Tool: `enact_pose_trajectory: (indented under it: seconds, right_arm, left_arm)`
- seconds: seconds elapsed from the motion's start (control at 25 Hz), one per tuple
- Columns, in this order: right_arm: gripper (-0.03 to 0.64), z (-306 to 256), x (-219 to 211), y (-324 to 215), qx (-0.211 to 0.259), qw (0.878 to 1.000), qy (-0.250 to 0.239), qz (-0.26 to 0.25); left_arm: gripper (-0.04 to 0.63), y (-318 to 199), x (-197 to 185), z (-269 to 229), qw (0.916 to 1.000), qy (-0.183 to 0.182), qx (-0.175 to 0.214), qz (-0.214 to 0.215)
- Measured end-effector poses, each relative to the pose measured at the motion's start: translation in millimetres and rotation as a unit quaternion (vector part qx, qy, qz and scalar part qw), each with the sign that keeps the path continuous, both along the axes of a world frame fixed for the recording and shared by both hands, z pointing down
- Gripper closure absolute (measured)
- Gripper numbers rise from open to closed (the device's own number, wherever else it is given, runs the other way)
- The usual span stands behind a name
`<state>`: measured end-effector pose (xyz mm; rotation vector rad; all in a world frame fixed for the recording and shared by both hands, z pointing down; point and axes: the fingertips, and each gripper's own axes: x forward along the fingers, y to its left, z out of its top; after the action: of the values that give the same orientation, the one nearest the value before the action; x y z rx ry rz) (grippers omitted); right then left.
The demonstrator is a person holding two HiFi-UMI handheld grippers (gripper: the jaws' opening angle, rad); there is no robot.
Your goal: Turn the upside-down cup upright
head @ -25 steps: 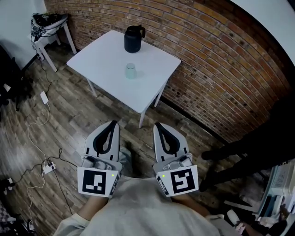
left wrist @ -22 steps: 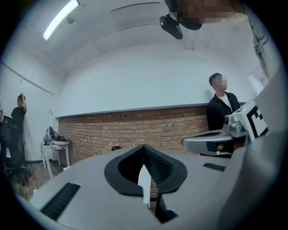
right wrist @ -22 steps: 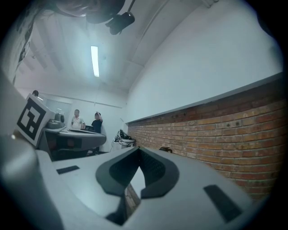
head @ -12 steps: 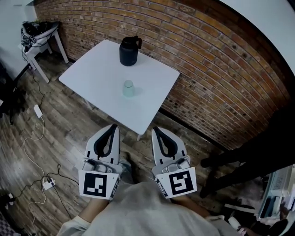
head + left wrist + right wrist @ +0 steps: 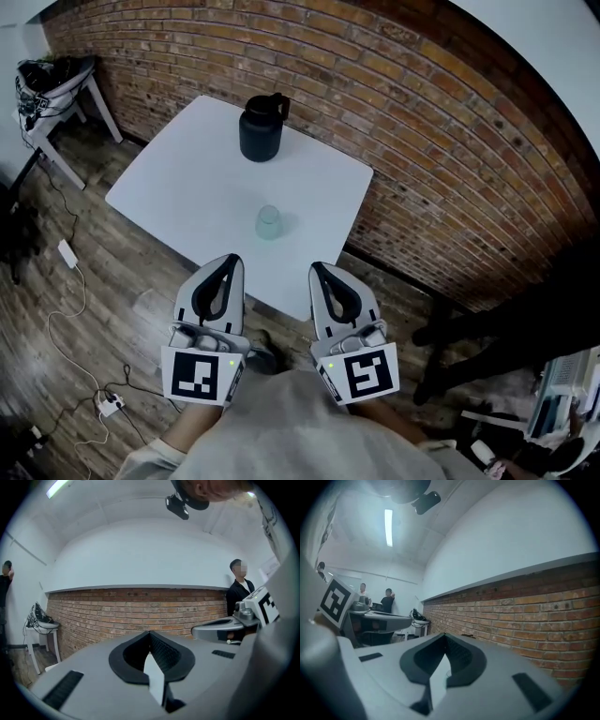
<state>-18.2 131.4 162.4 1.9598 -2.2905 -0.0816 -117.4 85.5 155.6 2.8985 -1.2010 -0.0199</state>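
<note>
Pale cup (image 5: pixel 269 222) on white table (image 5: pixel 178 183); left gripper (image 5: pixel 228 261) and right gripper (image 5: pixel 320 270), fingers together, overlap its near edge.

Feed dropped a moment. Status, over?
Left gripper, right gripper shut, empty. Cup upside down on white table, untouched. Black jug behind it; nothing between.

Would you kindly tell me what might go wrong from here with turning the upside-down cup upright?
1. Both the left hand-held gripper and the right hand-held gripper are shut; reaching the cup like that would likely shove or topple it rather than grip it.
2. The cup stands nearer the front edge of the white table, so a nudge could send it to the floor.
3. Cables lie on the floor at the left, a possible trip hazard.
</note>
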Motion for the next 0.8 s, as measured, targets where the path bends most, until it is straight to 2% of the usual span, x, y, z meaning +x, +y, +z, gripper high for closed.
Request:
enact_pose_trajectory:
  seconds: [0.36,0.52,0.64,0.8]
  right_arm:
    - [0.611,20.8,10.6,-50.1,-0.016,1.000,-0.001,0.008]
    - [0.611,34.5,18.8,-67.6,-0.023,1.000,0.002,-0.006]
    - [0.611,44.9,21.0,-83.0,-0.024,0.999,0.000,-0.025]
    - [0.611,57.3,21.6,-103.1,-0.025,0.998,0.000,-0.050]
  left_arm:
    - [0.584,-52.6,9.7,19.8,0.9997,-0.009,-0.019,0.012]
    - [0.584,-65.4,18.1,32.2,0.9996,-0.013,-0.024,0.011]
    - [0.584,-73.8,24.2,43.6,0.9989,-0.017,-0.042,0.007]
    - [0.584,-83.9,31.4,56.6,0.9986,-0.033,-0.042,0.006]
